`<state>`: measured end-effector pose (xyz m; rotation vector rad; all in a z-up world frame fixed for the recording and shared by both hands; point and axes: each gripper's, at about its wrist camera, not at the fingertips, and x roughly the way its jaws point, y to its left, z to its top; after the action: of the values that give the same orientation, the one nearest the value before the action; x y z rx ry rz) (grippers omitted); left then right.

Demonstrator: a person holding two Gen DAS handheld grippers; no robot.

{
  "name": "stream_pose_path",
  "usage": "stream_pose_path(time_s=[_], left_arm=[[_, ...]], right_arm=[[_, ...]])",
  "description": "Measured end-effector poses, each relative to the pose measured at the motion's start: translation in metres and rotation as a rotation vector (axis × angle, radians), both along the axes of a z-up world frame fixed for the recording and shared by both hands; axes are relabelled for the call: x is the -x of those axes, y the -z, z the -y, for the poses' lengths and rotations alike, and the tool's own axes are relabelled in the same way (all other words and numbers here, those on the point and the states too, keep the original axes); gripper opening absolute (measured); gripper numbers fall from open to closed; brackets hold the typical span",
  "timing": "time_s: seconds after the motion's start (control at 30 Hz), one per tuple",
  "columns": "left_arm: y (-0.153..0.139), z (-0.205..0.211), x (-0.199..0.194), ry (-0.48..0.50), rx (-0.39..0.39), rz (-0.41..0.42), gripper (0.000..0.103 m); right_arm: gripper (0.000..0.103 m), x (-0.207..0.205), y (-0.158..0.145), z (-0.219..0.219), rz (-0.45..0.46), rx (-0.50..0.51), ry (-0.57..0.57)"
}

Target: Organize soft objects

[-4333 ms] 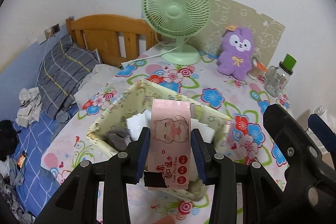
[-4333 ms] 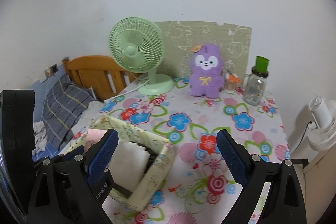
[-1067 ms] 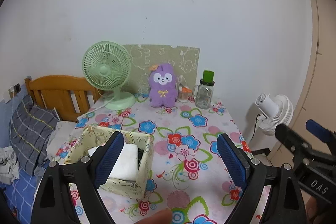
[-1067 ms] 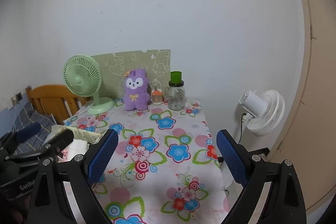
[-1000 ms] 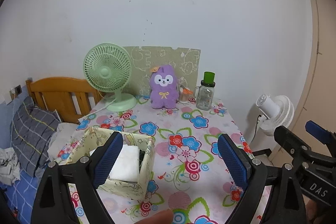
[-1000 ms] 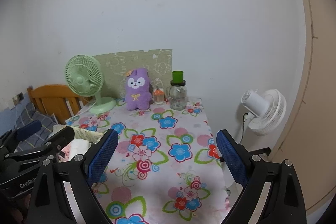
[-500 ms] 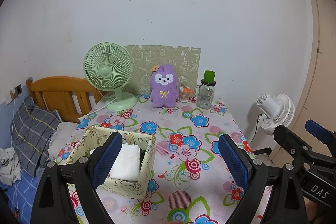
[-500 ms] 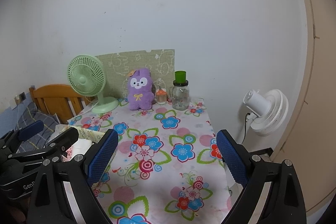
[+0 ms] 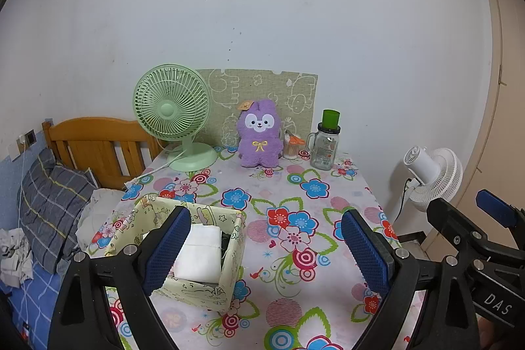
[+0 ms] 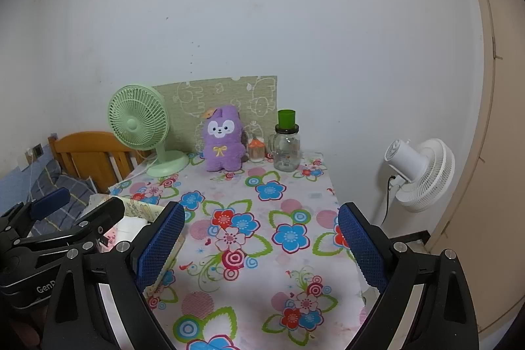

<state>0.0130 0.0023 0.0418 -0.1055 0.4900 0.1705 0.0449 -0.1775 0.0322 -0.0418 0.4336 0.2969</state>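
Your left gripper [image 9: 262, 246], no longer pinching the pink wipes pack, hangs spread and withdrawn like your right gripper [image 10: 259, 245], so the fabric storage box [image 9: 197, 287] at the bench's front-left corner likely holds everything.

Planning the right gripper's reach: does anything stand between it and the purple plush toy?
Nothing visible does. Only bare floral tablecloth lies between the open right gripper and the purple plush toy.

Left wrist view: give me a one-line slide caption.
Open left gripper above a floral tablecloth, fabric box holding white packs, purple plush behind.
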Motion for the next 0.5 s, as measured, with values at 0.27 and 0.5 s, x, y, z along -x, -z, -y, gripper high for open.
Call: stream_pose_path(time_s=[0.27,0.5], left_arm=[[-0.0002,-0.0003,-0.0007,0.005,0.005,-0.004,0.094],[-0.0007,0.0009,0.0007,0.005,0.002,0.005,0.094]], right_arm=[[0.096,0.001,0.0006,-0.0015,0.0,0.001,0.0],[0.096,0.0007,0.0007,-0.0009,-0.001,-0.002,0.002]])
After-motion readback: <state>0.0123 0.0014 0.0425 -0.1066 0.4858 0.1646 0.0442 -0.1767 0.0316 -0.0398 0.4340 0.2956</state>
